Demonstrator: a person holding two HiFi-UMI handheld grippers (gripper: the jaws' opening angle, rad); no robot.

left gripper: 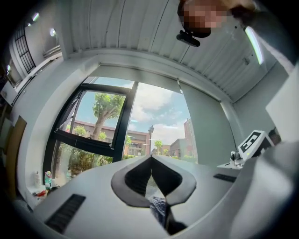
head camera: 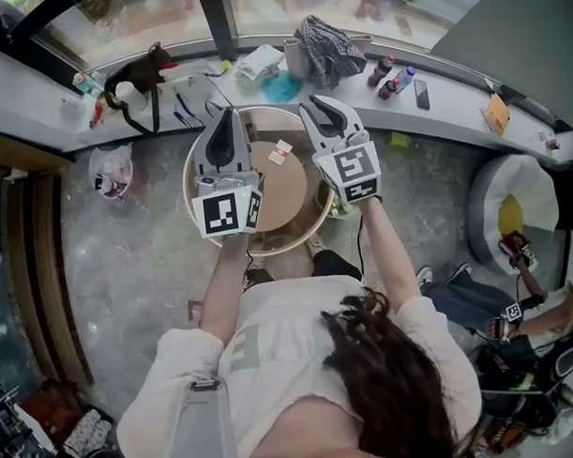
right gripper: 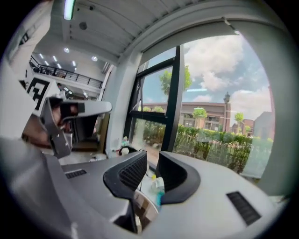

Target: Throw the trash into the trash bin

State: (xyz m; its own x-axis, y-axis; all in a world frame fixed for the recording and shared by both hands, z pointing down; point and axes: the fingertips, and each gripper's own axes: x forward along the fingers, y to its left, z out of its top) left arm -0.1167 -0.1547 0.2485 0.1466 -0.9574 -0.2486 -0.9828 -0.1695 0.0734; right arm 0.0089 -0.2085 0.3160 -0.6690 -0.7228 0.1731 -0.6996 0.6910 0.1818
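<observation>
Though trash axis unclear, L tongs closed, R tongs barely apart, both empty.

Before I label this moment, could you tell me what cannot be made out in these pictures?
Head view: the scrap on the round table is too small to identify.
Head view: the left gripper and right gripper cover parts of the table's rim.
Trash bin: not clearly recognisable in any view.

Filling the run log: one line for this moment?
left tongs: shut, empty | right tongs: slightly apart, empty | both above table | trash: on table, untouched
</observation>
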